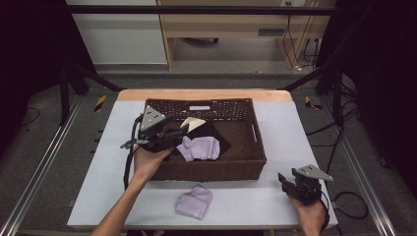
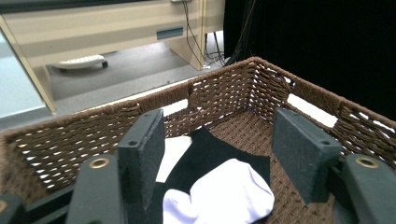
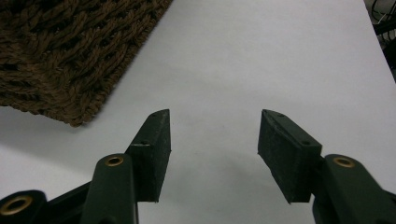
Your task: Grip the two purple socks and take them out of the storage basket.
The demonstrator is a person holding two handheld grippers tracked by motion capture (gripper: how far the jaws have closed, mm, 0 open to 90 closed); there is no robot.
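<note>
A brown wicker basket [image 1: 211, 172] stands on the white table [image 1: 290, 137]. Inside it a pale lilac sock [image 1: 201, 147] lies on a black cloth [image 1: 219, 136], with a cream piece [image 1: 192, 123] behind. A second lilac sock [image 1: 194, 201] lies on the table in front of the basket. My left gripper [image 1: 177, 133] hovers over the basket's left side, open, with nothing between its jaws. In the left gripper view the gripper [image 2: 219, 126] looks over the sock [image 2: 224, 196] and black cloth [image 2: 205, 149]. My right gripper [image 1: 284, 181] rests open at the table's front right.
In the right gripper view the open gripper [image 3: 214, 123] faces bare table [image 3: 261, 60], with the basket's corner [image 3: 70, 56] at upper left. Beyond the table's far edge are a wooden desk [image 1: 236, 24] and cables on the floor. Black frame bars flank both sides.
</note>
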